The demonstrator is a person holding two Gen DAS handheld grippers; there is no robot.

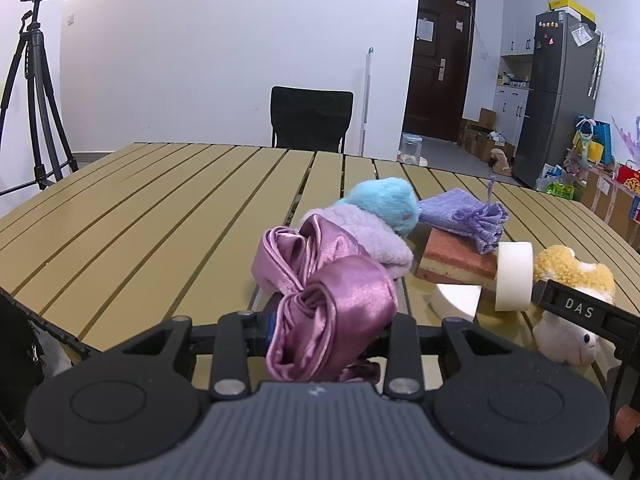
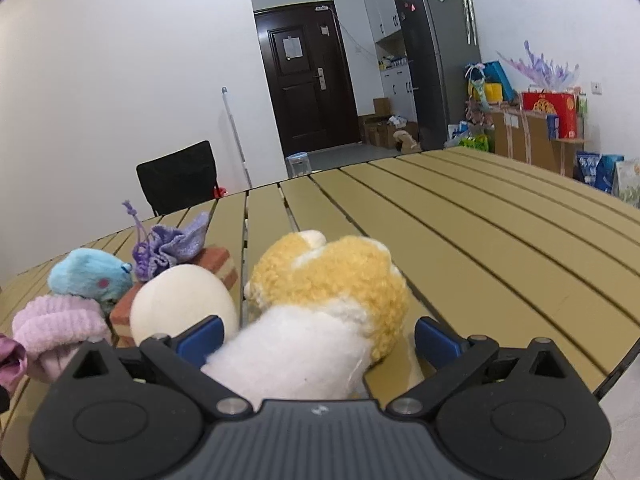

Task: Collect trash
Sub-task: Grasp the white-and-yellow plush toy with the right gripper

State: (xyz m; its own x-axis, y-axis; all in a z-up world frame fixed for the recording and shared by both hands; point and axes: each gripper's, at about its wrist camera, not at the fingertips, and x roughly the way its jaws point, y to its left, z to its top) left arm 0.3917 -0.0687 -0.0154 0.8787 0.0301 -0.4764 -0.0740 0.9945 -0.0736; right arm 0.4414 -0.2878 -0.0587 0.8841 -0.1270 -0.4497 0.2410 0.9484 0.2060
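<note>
On the slatted table [image 1: 160, 216]: left gripper [image 1: 320, 332] clamps a satin cloth [image 1: 320, 292] for removal; right gripper [image 2: 318, 340], jaws wide, straddles a plush toy [image 2: 320, 300], prob. next pickup.

You are seeing only one readable text: white letters "DAS" showing on the black finger of the right gripper [image 1: 579, 307], left wrist view.

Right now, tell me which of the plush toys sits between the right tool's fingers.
The yellow-and-white plush, not the blue plush, which lies further left in the pile.
</note>
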